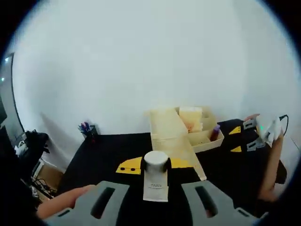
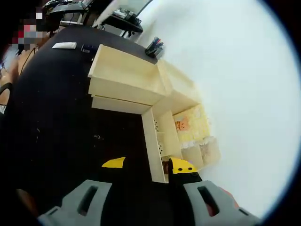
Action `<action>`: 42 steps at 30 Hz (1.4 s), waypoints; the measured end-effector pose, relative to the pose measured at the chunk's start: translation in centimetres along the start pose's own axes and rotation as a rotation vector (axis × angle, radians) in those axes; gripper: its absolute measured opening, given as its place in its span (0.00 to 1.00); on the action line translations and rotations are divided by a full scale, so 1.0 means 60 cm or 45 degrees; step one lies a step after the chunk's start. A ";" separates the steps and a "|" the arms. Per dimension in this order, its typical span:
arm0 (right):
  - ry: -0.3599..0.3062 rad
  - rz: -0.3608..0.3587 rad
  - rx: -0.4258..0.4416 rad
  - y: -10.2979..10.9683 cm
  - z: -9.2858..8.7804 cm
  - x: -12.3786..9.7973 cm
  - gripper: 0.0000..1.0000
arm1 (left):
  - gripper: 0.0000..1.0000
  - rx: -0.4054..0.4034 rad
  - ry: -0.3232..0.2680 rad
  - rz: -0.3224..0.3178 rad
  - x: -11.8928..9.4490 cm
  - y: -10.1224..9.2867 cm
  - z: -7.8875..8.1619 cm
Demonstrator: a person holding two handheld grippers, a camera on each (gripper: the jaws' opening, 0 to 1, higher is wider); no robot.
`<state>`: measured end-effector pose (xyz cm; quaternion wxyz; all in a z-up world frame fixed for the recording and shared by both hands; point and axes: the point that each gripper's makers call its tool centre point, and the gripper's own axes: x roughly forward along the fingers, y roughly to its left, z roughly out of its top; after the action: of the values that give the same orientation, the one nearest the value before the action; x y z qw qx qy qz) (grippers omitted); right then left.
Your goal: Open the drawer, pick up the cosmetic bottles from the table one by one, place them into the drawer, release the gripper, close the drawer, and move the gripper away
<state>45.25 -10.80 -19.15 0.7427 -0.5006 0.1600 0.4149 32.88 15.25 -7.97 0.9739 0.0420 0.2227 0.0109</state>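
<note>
My left gripper (image 1: 155, 165) is shut on a white cosmetic bottle (image 1: 155, 186) with a silver cap, held upright above the black table (image 1: 108, 150). Beyond it stands the pale wooden drawer unit (image 1: 169, 125). Its drawer (image 1: 203, 139) is pulled out to the right, and a dark red bottle (image 1: 216, 133) stands inside. In the left gripper view my right gripper (image 1: 236, 140) hovers just right of the drawer. In the right gripper view that gripper (image 2: 148, 165) is open, and the drawer's front wall (image 2: 153, 141) runs up between its yellow fingertips (image 2: 182, 165). The drawer's compartments (image 2: 188, 141) lie to the right.
A black pen holder (image 1: 88, 129) stands at the table's back left and appears again as the pen holder (image 2: 154, 47). A white flat item (image 2: 64, 45) lies on the table beyond the wooden unit (image 2: 124, 77). A gloved hand (image 1: 270, 128) holds the right gripper. A white wall backs the table.
</note>
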 end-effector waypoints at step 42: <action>0.049 -0.025 -0.027 0.020 -0.013 -0.010 0.31 | 0.14 -0.023 0.592 -0.004 -0.107 0.038 -0.334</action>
<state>44.07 -11.55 -19.84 0.7382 -0.5179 0.1648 0.3997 18.39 18.83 -22.96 0.8968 0.0293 0.4410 0.0207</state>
